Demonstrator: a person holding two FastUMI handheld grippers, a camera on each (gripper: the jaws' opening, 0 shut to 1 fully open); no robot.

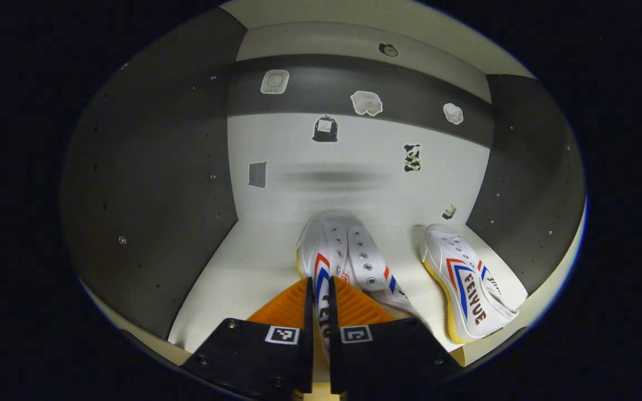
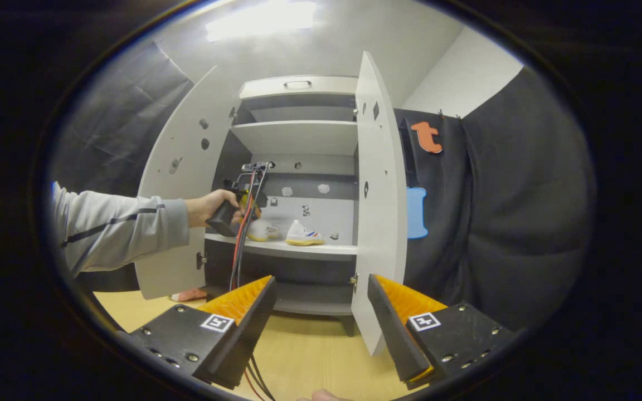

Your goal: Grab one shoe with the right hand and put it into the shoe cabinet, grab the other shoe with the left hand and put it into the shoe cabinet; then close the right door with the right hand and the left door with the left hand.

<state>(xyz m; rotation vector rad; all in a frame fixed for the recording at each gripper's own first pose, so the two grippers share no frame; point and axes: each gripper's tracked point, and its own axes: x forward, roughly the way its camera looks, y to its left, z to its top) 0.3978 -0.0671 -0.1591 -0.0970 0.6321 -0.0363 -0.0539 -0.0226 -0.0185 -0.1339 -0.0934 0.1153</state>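
My left tongs (image 1: 321,312) are deep inside the shoe cabinet (image 2: 298,139) right now, clenched on the side wall of the second shoe (image 1: 343,262), one finger on each side of the canvas, and that shoe's sole looks to be down on the white shelf (image 1: 232,278), toe toward the back panel. Just to its right lies the first shoe (image 1: 468,284), resting free on the same shelf, near the cabinet's right inner wall and apart from the one I'm holding. So by my reading both shoes are in; what's left for this hand is to let go and pull out. Over on the right gripper view, my right tongs (image 2: 321,312) hang released, fingers spread wide with nothing between them, well back from the cabinet above the wooden floor (image 2: 310,356). From there I can see the sleeve (image 2: 115,228) and hand (image 2: 212,206) reaching in with the left gripper at the middle shelf, both shoes sitting side by side behind it. The right door (image 2: 379,223) stands wide open, edge toward me, and the left door (image 2: 181,195) is swung open too, behind the outstretched arm. Neither door is shut yet, so the closing half of the job is all to come: right door first with the right tongs, then the left door once the left arm is clear.
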